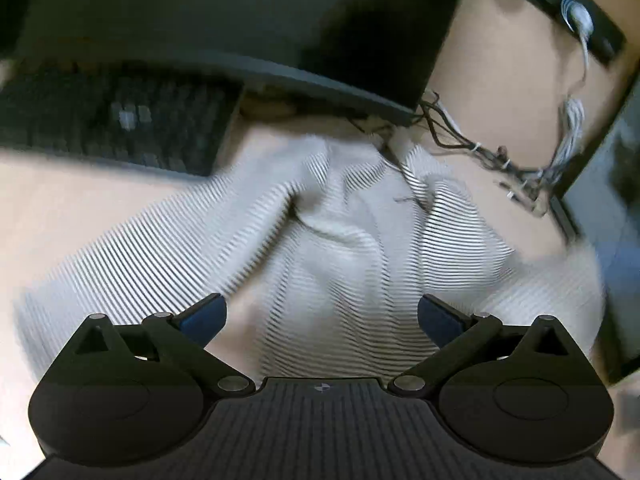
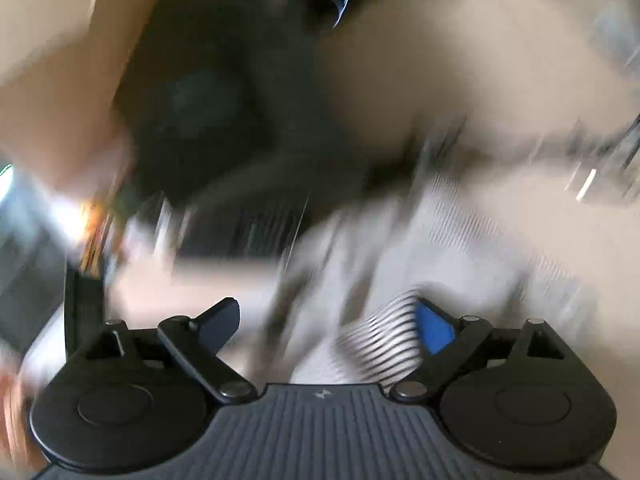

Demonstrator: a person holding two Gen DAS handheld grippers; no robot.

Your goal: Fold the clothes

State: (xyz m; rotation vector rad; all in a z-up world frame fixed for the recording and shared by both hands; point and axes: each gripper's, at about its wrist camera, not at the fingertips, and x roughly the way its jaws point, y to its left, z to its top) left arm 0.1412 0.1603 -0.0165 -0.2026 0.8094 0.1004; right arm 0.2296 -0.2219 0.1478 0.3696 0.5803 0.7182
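Note:
A white garment with thin dark stripes (image 1: 320, 232) lies crumpled on the light wooden desk (image 1: 80, 200). My left gripper (image 1: 322, 316) is open just above its near part, with the cloth between and below the blue-padded fingers (image 1: 204, 318). In the right wrist view, which is heavily blurred, my right gripper (image 2: 328, 320) is open. A fold of the striped garment (image 2: 380, 344) lies against its right blue pad (image 2: 434, 330). I cannot tell whether the cloth touches the left finger.
A black keyboard (image 1: 120, 120) lies at the back left. A dark monitor (image 1: 248, 24) stands behind the garment. A bundle of cables (image 1: 500, 156) runs at the back right. A dark panel (image 1: 612, 200) stands at the right edge.

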